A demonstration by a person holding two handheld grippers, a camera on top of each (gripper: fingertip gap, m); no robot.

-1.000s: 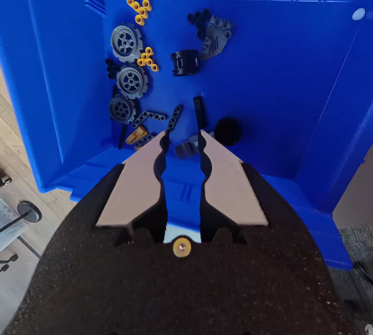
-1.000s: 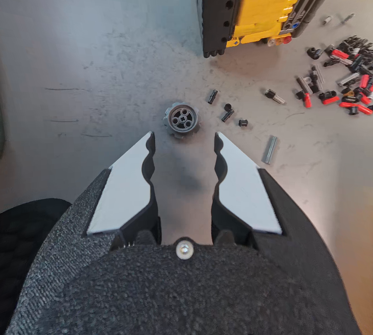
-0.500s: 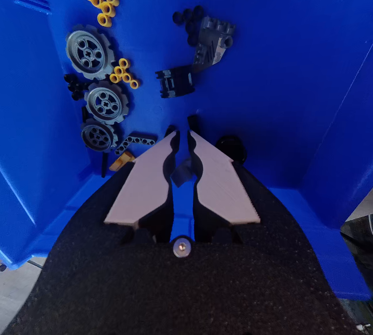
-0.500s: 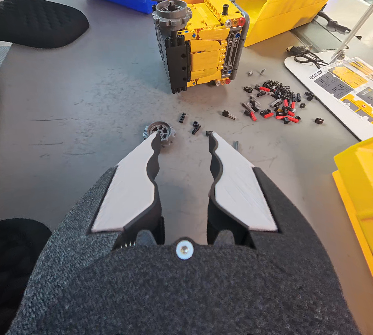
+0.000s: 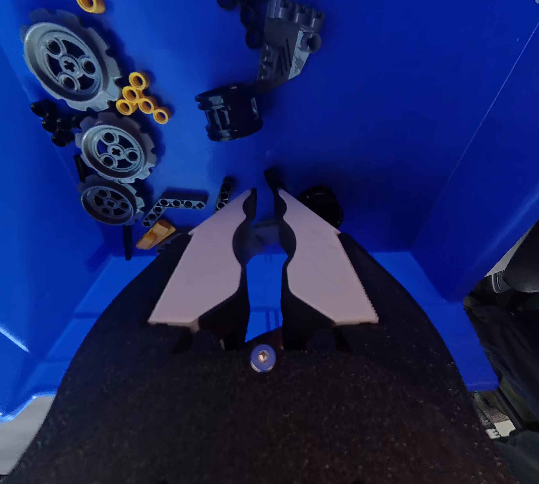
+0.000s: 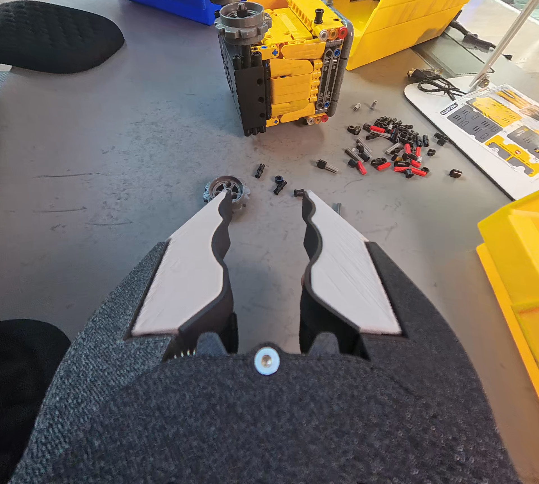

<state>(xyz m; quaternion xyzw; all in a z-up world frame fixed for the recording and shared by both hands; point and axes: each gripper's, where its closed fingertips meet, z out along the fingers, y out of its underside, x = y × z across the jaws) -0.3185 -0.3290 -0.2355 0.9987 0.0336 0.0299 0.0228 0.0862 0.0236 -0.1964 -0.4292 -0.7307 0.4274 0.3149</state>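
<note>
Fingers (image 5: pixel 221 239) of the left gripper (image 5: pixel 264 192) are nearly closed around a small grey piece (image 5: pixel 264 232) inside the blue bin (image 5: pixel 408 90); right gripper (image 6: pixel 264 195) fingers are held wide apart, empty, above the counter (image 6: pixel 116 149) beside a grey sprocket wheel (image 6: pixel 226 188).

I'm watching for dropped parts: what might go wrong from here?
1. The left tongs straddle a small grey piece low in the blue bin; with the view partly blocked, the grip may be shallow and slip.
2. A black beam lies beside the tips and could get nudged.
3. The right tongs, open, sit over the loose grey wheel and could knock it.
</note>
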